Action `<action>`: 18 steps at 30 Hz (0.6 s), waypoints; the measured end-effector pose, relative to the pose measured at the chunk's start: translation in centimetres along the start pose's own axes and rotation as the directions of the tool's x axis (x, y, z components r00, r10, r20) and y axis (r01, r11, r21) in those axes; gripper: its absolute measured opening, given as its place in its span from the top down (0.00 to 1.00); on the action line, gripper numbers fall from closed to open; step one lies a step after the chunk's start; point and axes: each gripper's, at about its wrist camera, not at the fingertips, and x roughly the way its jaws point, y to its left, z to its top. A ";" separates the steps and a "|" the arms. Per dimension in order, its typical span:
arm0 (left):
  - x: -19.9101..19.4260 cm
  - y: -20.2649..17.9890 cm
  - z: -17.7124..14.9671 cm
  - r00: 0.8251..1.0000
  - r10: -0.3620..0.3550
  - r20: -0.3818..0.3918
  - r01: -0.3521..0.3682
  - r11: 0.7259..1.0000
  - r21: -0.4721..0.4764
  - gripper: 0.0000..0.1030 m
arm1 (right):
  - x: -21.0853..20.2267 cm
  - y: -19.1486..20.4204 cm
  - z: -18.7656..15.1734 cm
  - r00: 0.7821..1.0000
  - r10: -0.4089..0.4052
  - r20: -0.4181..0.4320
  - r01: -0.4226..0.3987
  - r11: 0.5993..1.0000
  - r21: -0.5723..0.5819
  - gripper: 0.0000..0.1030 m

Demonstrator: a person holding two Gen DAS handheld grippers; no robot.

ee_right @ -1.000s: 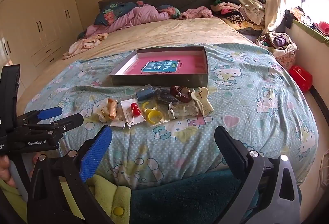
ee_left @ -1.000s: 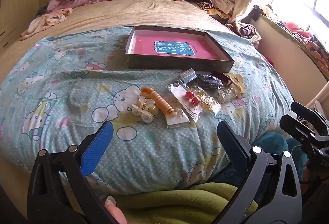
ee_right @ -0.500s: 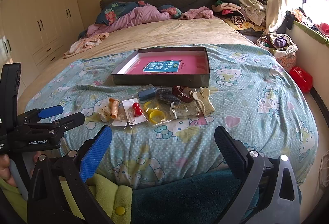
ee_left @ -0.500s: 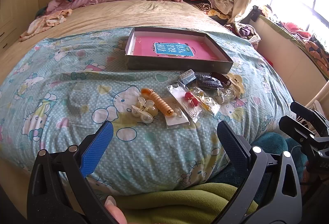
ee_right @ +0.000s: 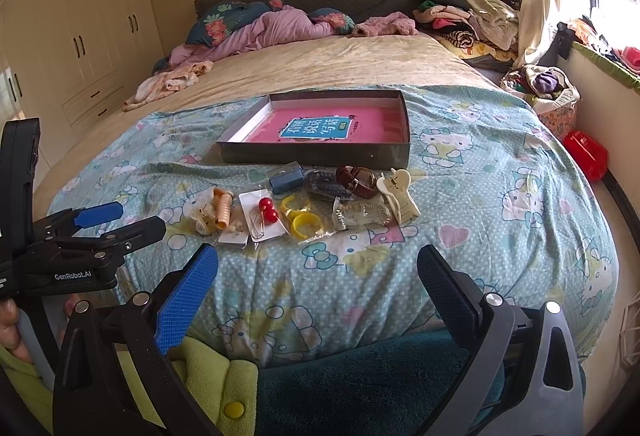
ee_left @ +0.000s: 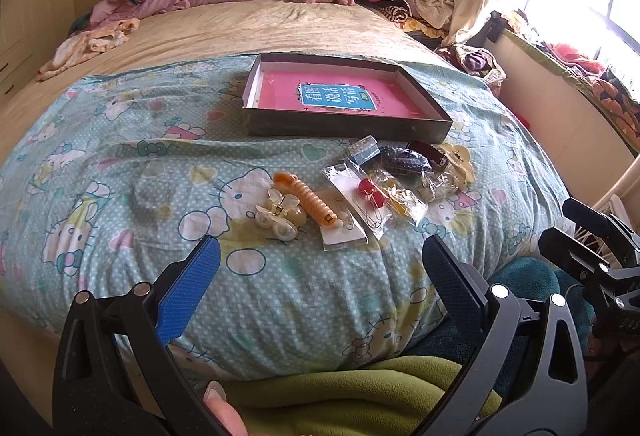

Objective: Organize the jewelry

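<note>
A shallow grey box with a pink bottom (ee_left: 348,126) (ee_right: 316,156) lies on the Hello Kitty blanket. In front of it lies a row of jewelry: a clear flower clip (ee_left: 280,214), an orange spiral clip (ee_left: 310,200) (ee_right: 224,210), a bag with red beads (ee_left: 370,192) (ee_right: 268,210), yellow rings (ee_right: 302,222), a brown strap (ee_right: 356,176), a cream claw clip (ee_left: 458,162) (ee_right: 400,194). My left gripper (ee_left: 320,254) is open and empty, short of the items. My right gripper (ee_right: 318,264) is open and empty, also short of them.
The blanket (ee_left: 120,172) covers the near half of the bed. Pillows and clothes (ee_right: 272,26) pile at the headboard. A clothes basket (ee_right: 548,92) and a red bag (ee_right: 586,152) stand by the window wall. Wardrobes (ee_right: 80,48) line the left.
Both grippers have drifted slightly nearer the bed, so the items sit a little higher in view. Both stay open and empty. No item has moved.
</note>
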 end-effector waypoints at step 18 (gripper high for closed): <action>-0.3 -0.1 0.2 1.000 -0.011 0.004 0.011 1.000 0.007 0.08 | 0.1 0.2 0.0 1.000 0.001 0.003 -0.001 1.000 -0.006 0.04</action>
